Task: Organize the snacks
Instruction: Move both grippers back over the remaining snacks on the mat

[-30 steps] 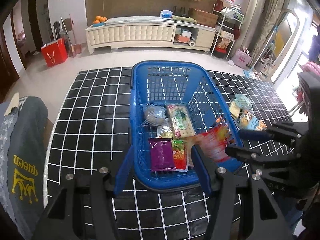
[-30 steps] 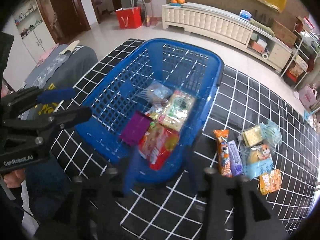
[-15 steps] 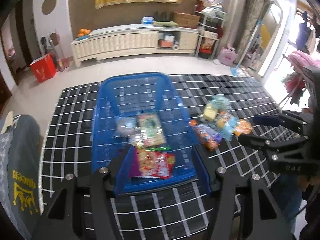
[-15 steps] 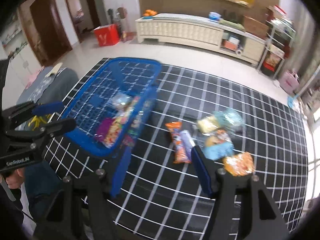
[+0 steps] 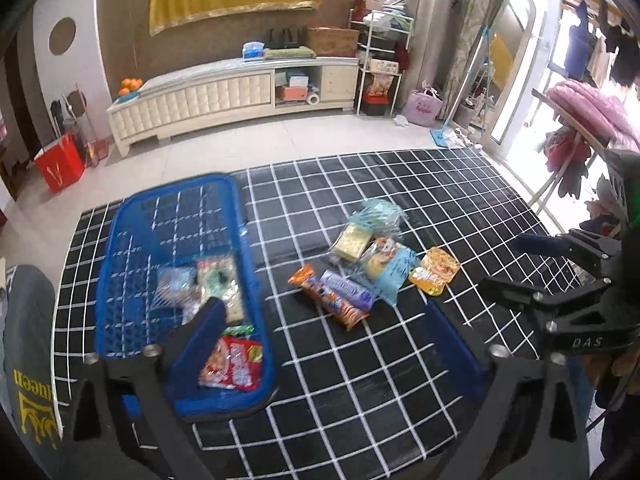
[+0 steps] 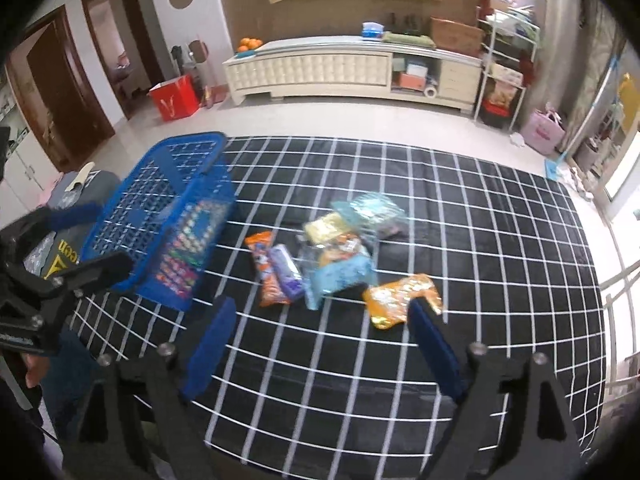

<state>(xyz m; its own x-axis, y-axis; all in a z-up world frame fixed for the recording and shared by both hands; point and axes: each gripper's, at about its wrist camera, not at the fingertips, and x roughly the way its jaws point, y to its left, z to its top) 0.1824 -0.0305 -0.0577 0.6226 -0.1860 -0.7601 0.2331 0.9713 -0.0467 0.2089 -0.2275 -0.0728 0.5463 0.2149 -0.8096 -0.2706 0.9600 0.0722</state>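
On the checked mat [image 5: 360, 400], a blue basket [image 5: 132, 240] holds snack packets [image 5: 230, 364].

Pretty sure I'm in somebody's living room: long cream cabinet [image 6: 352, 70] with oranges [image 6: 249, 43] on it, cluttered shelf rack [image 6: 505, 76], tiled floor [image 6: 360, 120], checked mat [image 6: 480, 240].

motion blurs the snack packets [image 6: 340, 256]; the basket [image 5: 120, 240] wall hides its lower contents.
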